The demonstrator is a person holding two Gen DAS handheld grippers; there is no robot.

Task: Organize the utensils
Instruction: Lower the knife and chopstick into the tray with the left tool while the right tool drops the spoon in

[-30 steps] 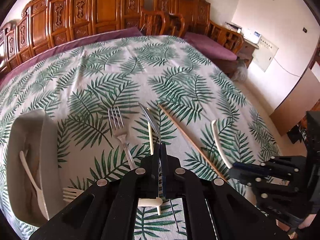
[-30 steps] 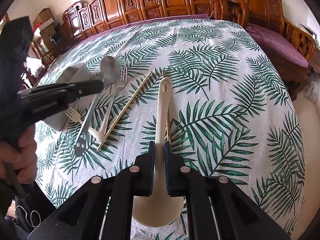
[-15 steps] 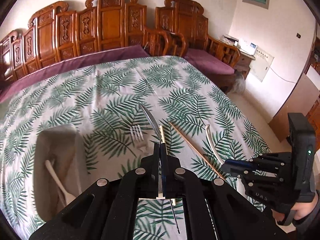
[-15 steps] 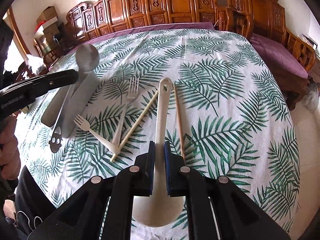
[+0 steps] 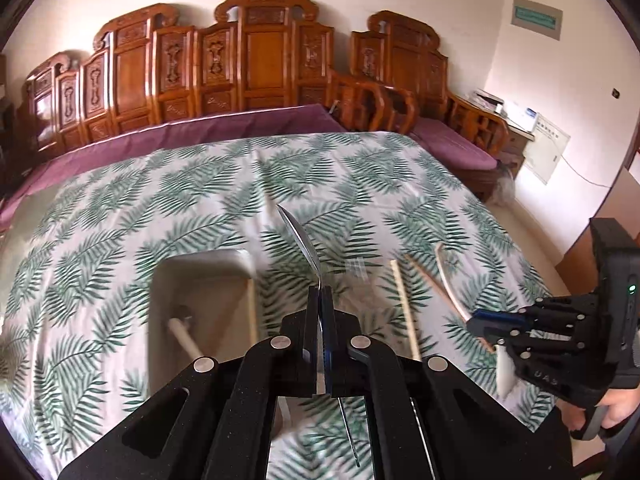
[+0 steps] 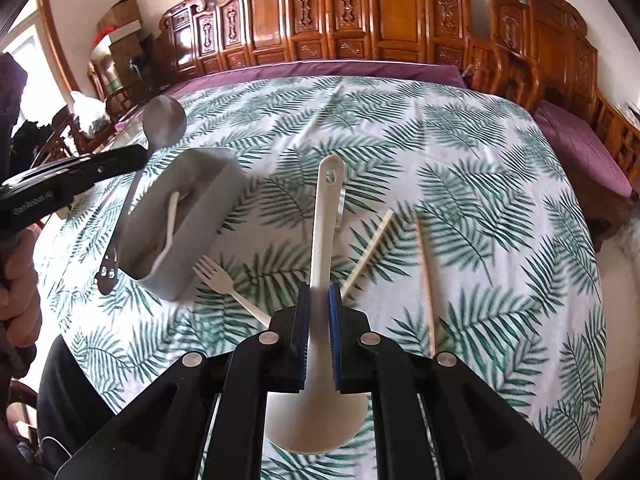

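While your left gripper [image 6: 138, 156] clamps a metal spoon [image 6: 164, 122] by its handle above the table, the bowl stands up past the fingers. Just right of it, on the leaf-print cloth [image 6: 460, 160], sits the grey tray [image 6: 212, 216] with a white utensil [image 6: 171, 220] inside. A white fork [image 6: 224, 280] lies beside the tray. Your right gripper [image 6: 318, 316] is closed on a white spoon [image 6: 326, 216], handle pointing away. Two chopsticks [image 6: 424, 264] lie farther right.

Looking down steeply along each gripper's fingers, from just above the tablecloth [image 5: 360, 184]. Facing the carved wooden bench [image 6: 400, 16]. Sharing the grey tray [image 5: 200, 272] and chopsticks [image 6: 424, 272].
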